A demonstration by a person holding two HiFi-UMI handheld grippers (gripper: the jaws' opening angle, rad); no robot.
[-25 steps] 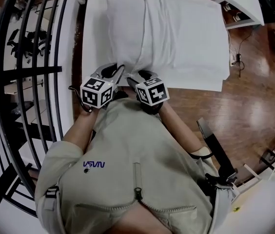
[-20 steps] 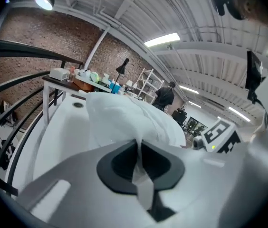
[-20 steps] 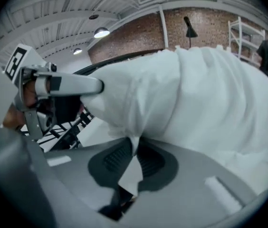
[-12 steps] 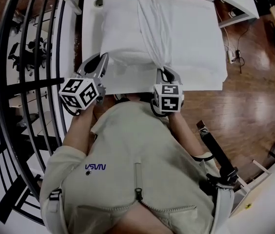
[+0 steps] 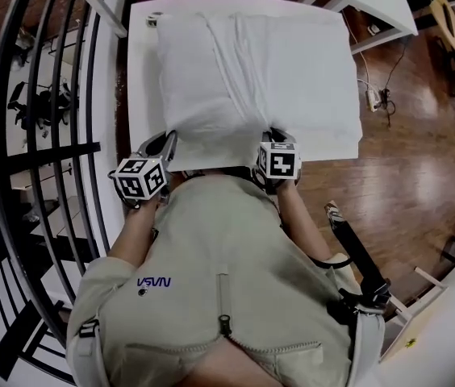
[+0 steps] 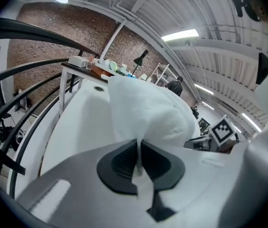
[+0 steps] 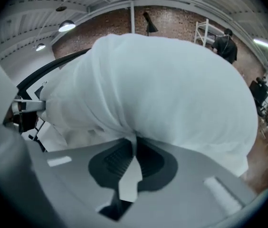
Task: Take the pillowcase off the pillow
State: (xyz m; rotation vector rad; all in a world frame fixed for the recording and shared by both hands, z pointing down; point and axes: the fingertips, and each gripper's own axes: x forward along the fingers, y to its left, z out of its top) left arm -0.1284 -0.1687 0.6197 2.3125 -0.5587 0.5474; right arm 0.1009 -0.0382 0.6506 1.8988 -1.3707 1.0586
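Left gripper (image 6: 138,152) is shut on a thin pinch of pillowcase (image 5: 211,71) at the near left corner; right gripper (image 7: 134,148), jaws just closing, nips cloth at the near right corner; the cased pillow lies on the white table (image 5: 136,79)

Risk: thin pinches may slip under a hard pull; if filling is caught too, the pillow drags along

Hidden: the case opening; the pillow itself under cloth; near edge behind the person's chest

The white pillowcase (image 5: 252,71), creased lengthwise, still covers the pillow and lies flat on the white surface (image 5: 141,95), near corners pinched.
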